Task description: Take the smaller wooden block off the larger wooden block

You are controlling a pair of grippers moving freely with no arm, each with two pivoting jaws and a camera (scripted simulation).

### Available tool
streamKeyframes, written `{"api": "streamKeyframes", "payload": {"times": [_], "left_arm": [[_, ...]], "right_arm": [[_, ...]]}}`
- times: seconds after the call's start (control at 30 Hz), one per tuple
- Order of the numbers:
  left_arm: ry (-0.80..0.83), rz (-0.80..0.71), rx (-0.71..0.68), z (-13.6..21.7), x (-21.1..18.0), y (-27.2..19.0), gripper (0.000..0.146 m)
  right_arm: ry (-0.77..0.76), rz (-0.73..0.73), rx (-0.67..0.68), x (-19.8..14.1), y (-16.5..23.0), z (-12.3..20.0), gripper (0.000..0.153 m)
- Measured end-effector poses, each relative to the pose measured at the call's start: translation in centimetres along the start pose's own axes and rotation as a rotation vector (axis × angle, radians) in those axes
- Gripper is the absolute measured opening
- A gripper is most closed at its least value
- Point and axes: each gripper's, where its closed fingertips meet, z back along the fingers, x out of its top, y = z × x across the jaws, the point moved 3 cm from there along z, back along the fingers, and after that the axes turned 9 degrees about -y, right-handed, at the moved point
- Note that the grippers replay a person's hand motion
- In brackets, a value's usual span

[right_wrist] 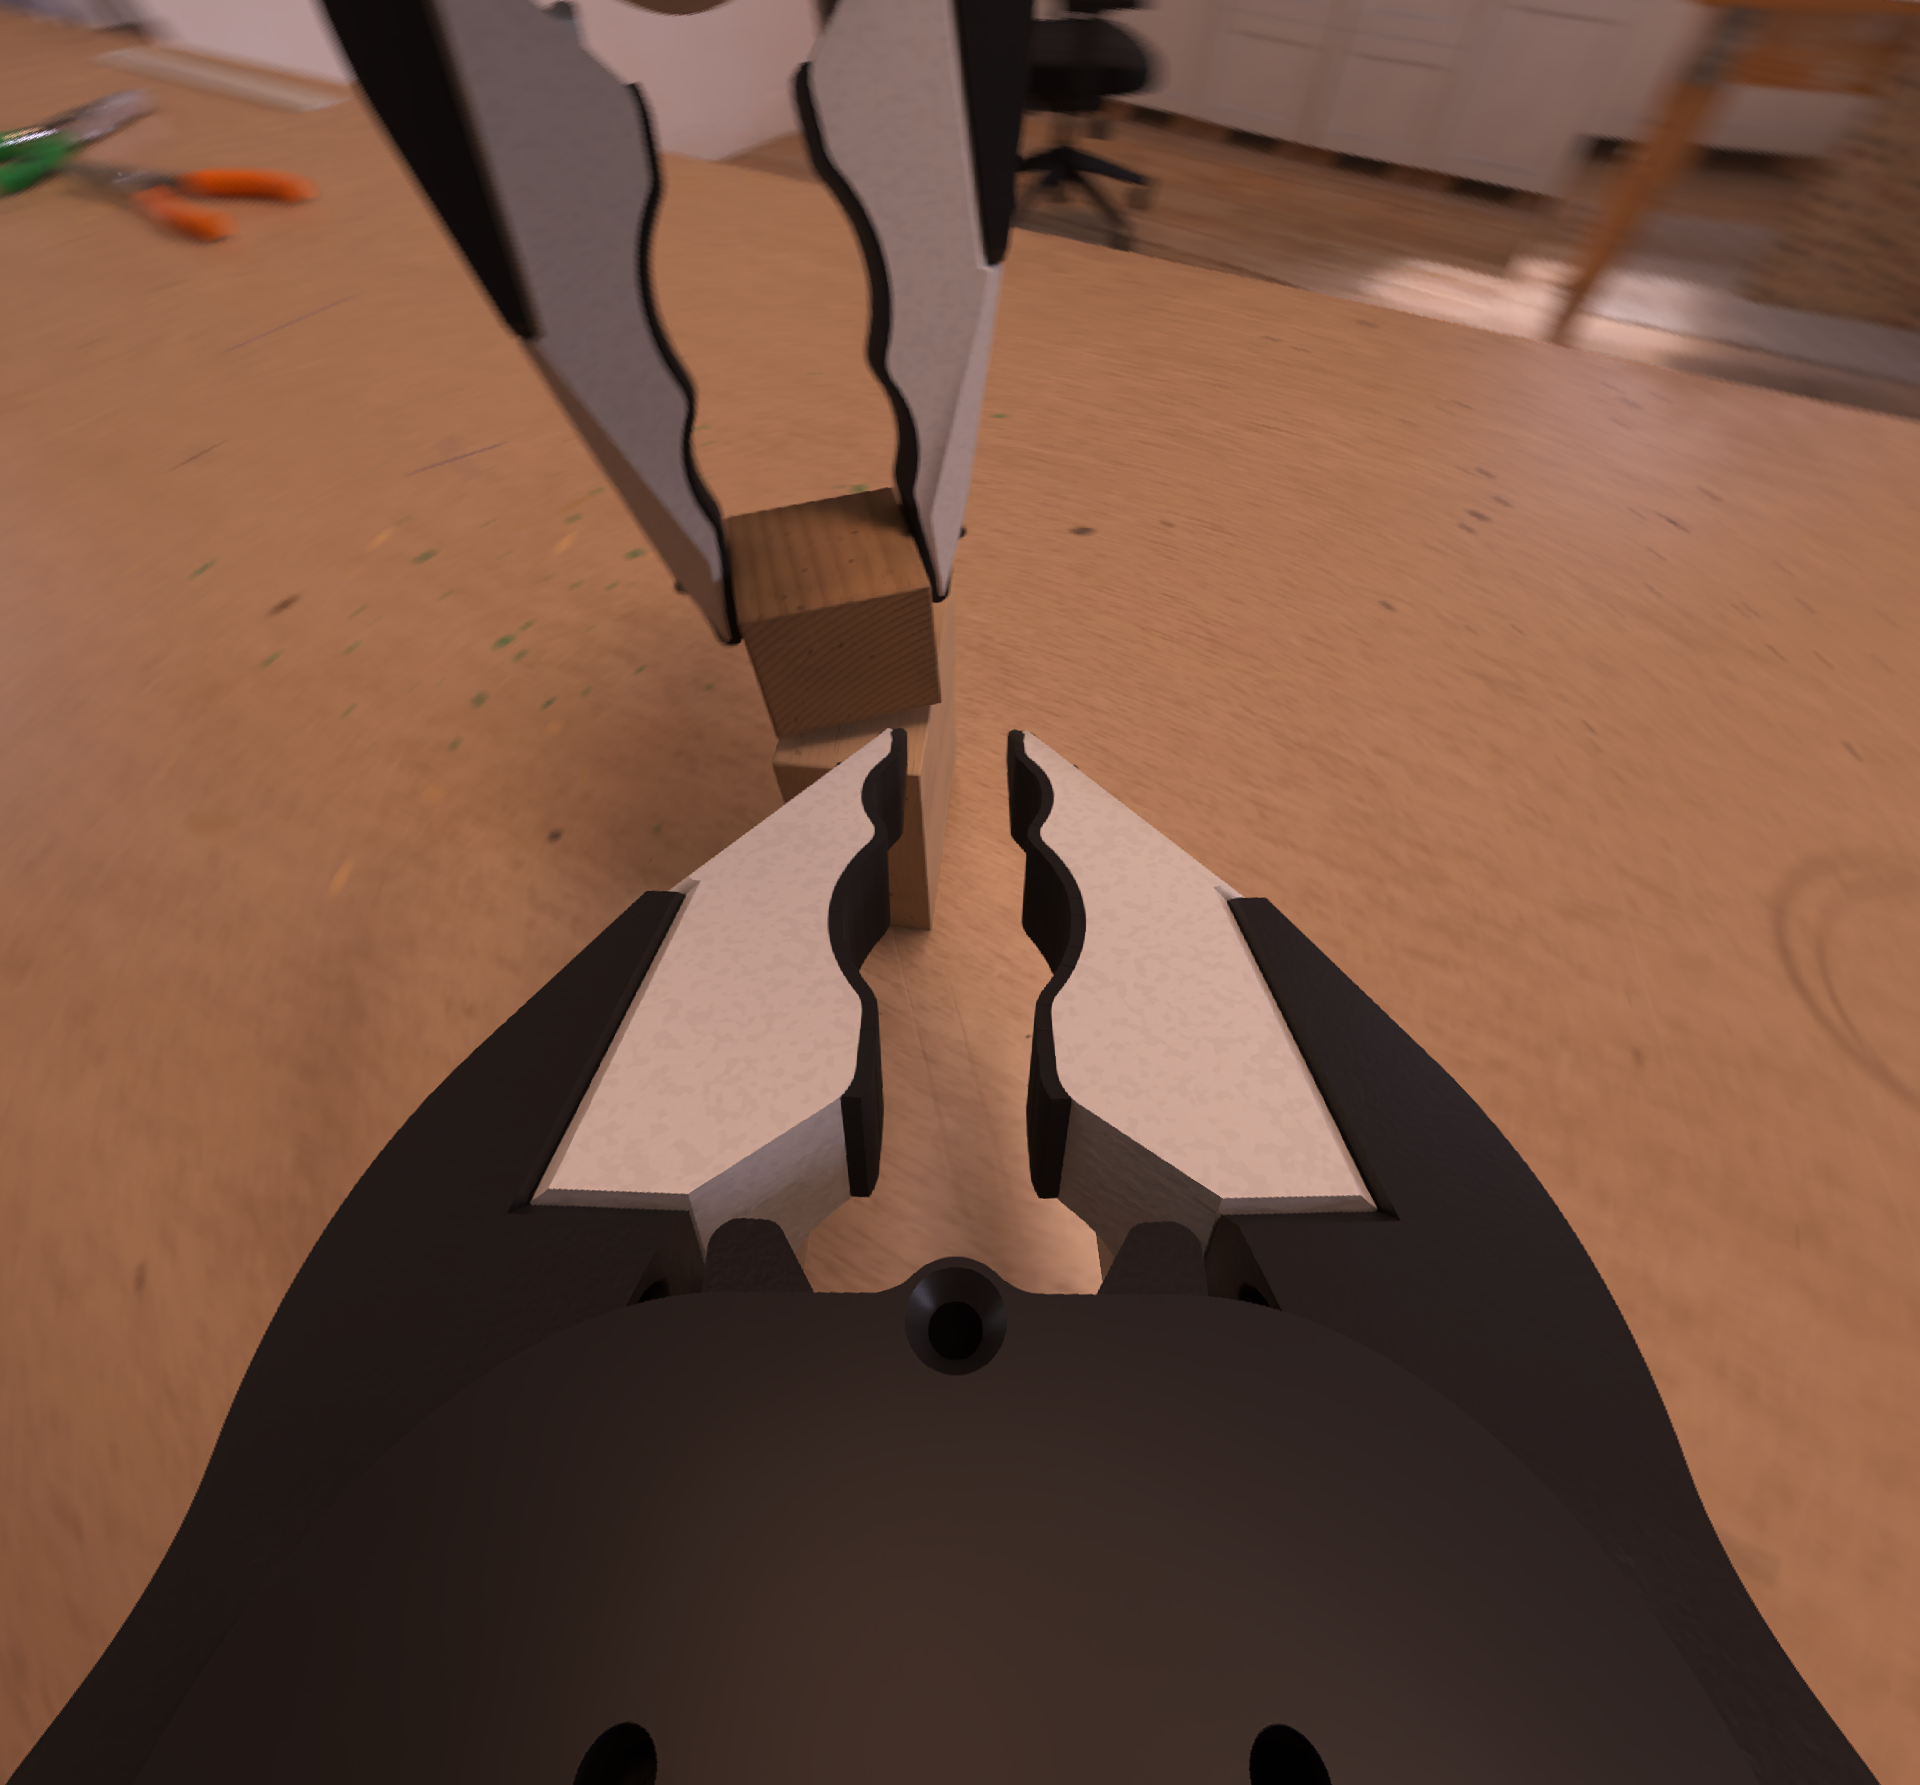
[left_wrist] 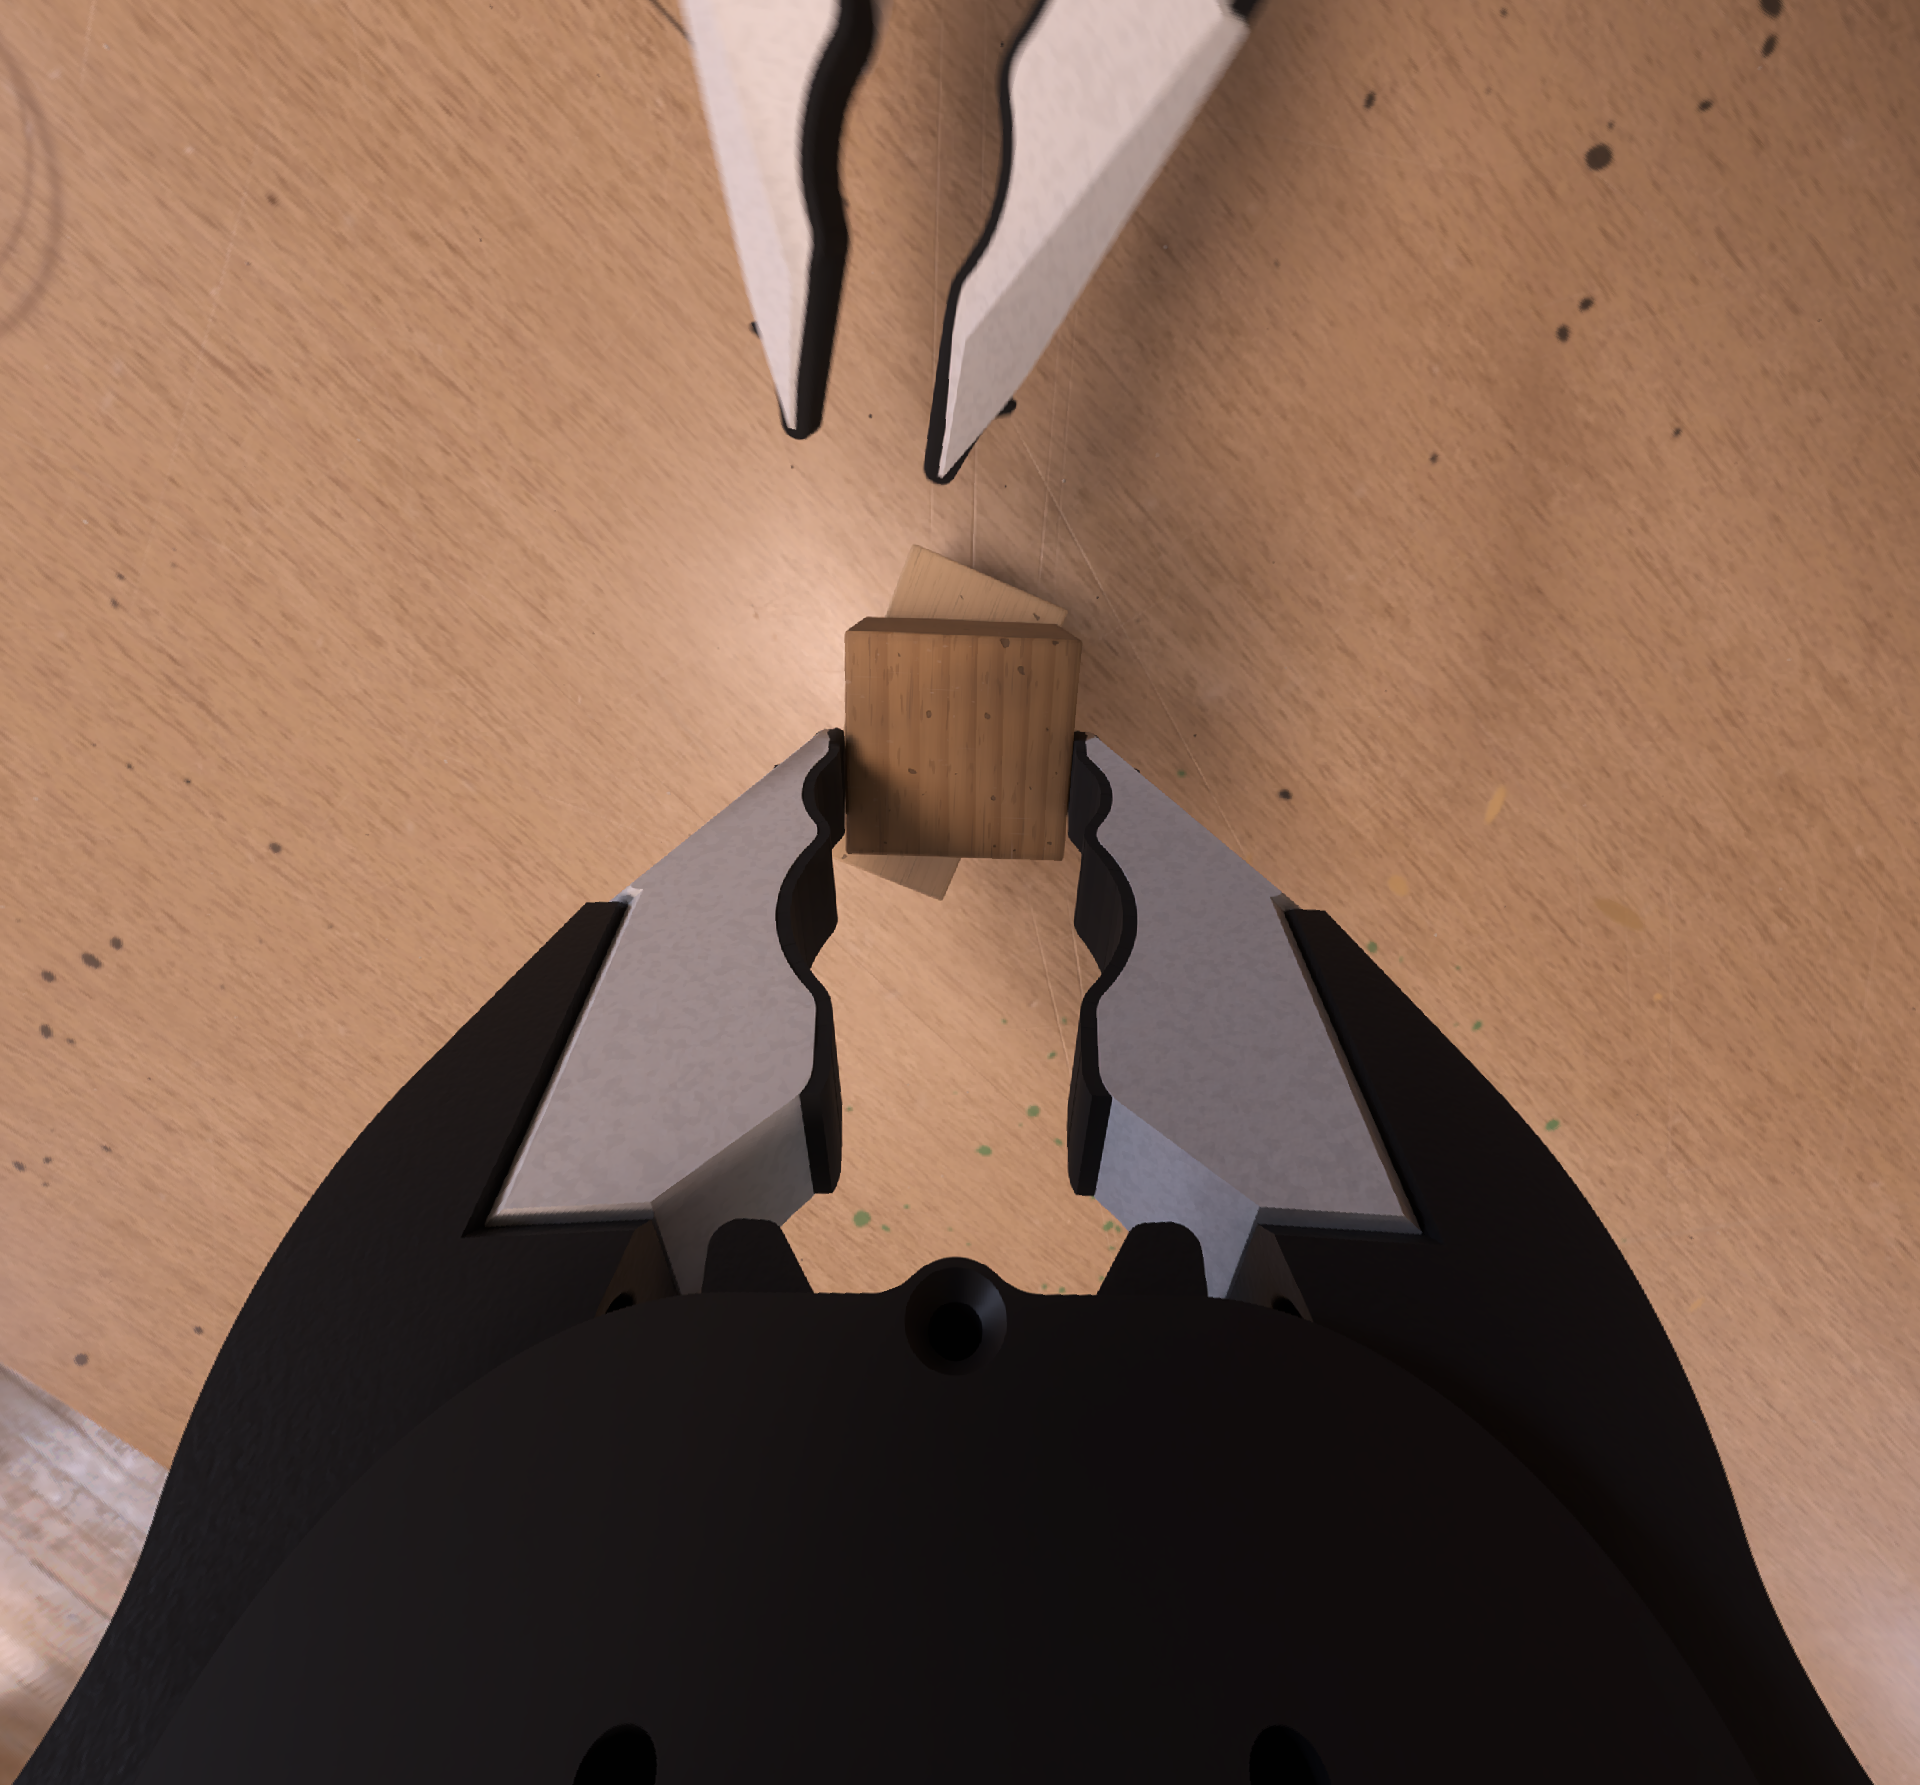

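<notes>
The smaller, darker wooden block (left_wrist: 961, 696) sits over the larger, paler wooden block (left_wrist: 977, 592), which pokes out beyond it, on the wooden table (left_wrist: 416, 385). My left gripper (left_wrist: 956, 743) points down and is shut on the smaller block's two sides. In the right wrist view the left gripper (right_wrist: 836, 608) holds that block (right_wrist: 842, 634) at the top of the pale block (right_wrist: 928, 831); I cannot tell whether the two touch. My right gripper (right_wrist: 956, 738) is low at the table, narrowly open and empty, its tips just short of the pale block. It also shows in the left wrist view (left_wrist: 868, 452).
Orange-handled pliers (right_wrist: 208, 197) and a green-handled tool (right_wrist: 42, 161) lie far left on the table. Past the table's far edge stand a black office chair (right_wrist: 1081, 73), white cabinets (right_wrist: 1403, 42) and another wooden table's leg (right_wrist: 1662, 166).
</notes>
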Motion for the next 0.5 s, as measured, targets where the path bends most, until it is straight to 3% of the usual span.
{"api": "streamKeyframes", "payload": {"times": [0.1, 0.27, 0.4, 0.5], "left_arm": [[-0.008, -0.006, 0.022, 0.0, 0.0, 0.0, 0.043], [-0.032, 0.018, 0.057, 0.5, 0.0, -0.1, 0.043], [-0.090, 0.063, 0.110, 2.0, 0.0, 0.0, 0.043], [-0.140, 0.126, 0.137, 2.5, -1.0, -0.2, 0.043]], "right_arm": [[-0.030, 0.098, 0.239, 0.0, -0.5, -0.1, 0.021], [0.064, 0.260, 0.407, -0.4, -2.1, -1.7, 0.015], [0.116, 0.196, 0.552, -0.7, -2.3, -2.6, 0.013], [0.121, 0.205, 0.585, -0.7, -2.0, -2.7, 0.012]]}}
